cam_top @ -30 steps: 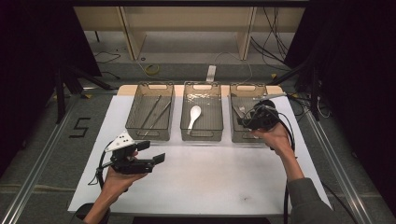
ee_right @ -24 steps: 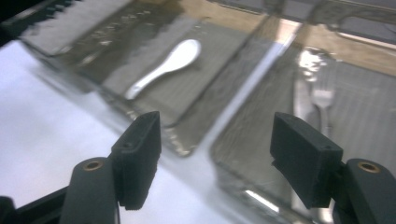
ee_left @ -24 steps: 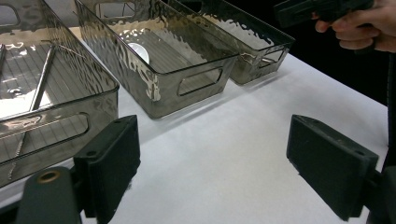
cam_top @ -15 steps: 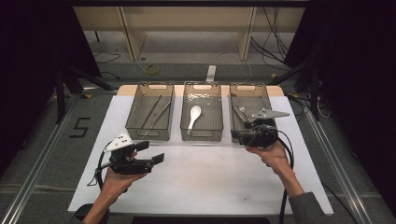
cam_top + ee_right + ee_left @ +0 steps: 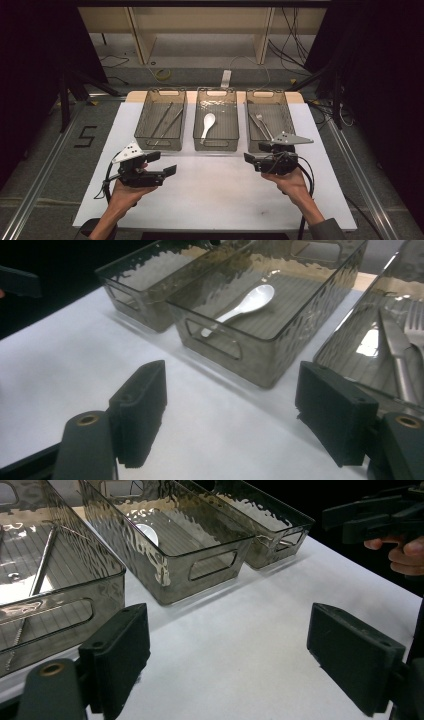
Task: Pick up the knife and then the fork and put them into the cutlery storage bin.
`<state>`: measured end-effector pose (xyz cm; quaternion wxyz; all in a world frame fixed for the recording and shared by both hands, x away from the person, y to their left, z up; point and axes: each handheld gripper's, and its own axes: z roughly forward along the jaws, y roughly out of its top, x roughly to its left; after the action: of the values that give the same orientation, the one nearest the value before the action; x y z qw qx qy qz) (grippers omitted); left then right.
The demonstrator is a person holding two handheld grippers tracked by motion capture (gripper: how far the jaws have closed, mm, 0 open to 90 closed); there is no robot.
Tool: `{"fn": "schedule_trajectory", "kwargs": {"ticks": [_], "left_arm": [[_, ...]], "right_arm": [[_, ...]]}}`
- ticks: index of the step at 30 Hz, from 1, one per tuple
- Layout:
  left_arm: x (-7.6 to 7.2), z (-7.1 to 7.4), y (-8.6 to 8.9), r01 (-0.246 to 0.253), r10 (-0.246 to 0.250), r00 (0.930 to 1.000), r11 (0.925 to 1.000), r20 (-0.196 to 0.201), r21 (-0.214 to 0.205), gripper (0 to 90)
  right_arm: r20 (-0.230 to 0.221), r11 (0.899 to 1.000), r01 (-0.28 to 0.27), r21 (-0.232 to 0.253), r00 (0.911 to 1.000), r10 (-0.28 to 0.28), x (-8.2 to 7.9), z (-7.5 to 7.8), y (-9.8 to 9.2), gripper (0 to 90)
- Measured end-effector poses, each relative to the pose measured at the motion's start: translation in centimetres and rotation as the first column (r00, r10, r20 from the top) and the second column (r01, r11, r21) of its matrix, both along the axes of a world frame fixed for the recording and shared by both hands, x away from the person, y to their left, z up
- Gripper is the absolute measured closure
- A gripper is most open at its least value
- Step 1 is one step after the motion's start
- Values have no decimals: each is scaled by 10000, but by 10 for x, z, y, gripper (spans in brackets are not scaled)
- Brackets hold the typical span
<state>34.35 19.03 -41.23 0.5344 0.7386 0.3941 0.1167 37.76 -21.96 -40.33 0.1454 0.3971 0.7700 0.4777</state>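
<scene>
We hold the left gripper (image 5: 167, 164) and right gripper (image 5: 248, 159) wide open, empty (cutlery sorted), ahead of the jaws the right tray (image 5: 250, 107) with its fork (image 5: 262, 123).

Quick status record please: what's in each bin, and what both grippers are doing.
left bin: chopsticks
middle bin: white spoon
right bin: knife and fork
left gripper: open, empty, above the white mat
right gripper: jaws just opened wider, nothing between them, near the right bin's front

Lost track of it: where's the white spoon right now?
In the high view, the spoon lies in the middle bin, between the chopstick bin on its left and the fork-and-knife bin on its right.
</scene>
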Motion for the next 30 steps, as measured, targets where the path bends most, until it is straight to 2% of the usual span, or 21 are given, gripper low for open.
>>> {"fn": "schedule_trajectory", "kwargs": {"ticks": [7,14,23,30], "left_arm": [[0,0,-1,130,-130,9999,9999,-34,-14,168],[0,0,-1,197,-197,9998,9998,-80,-63,168],[0,0,-2,345,-346,9994,9993,-81,-122,167],[-2,-1,1,385,-386,9992,9992,-85,-131,168]], "right_arm": [[243,9991,-99,423,9997,89,-19,-10,-4,297],[340,9983,-107,580,9994,87,-34,-17,-7,288],[638,9989,-105,459,9979,76,-44,-23,-12,281],[536,9991,110,413,9985,-132,-48,-24,-15,258]]}}
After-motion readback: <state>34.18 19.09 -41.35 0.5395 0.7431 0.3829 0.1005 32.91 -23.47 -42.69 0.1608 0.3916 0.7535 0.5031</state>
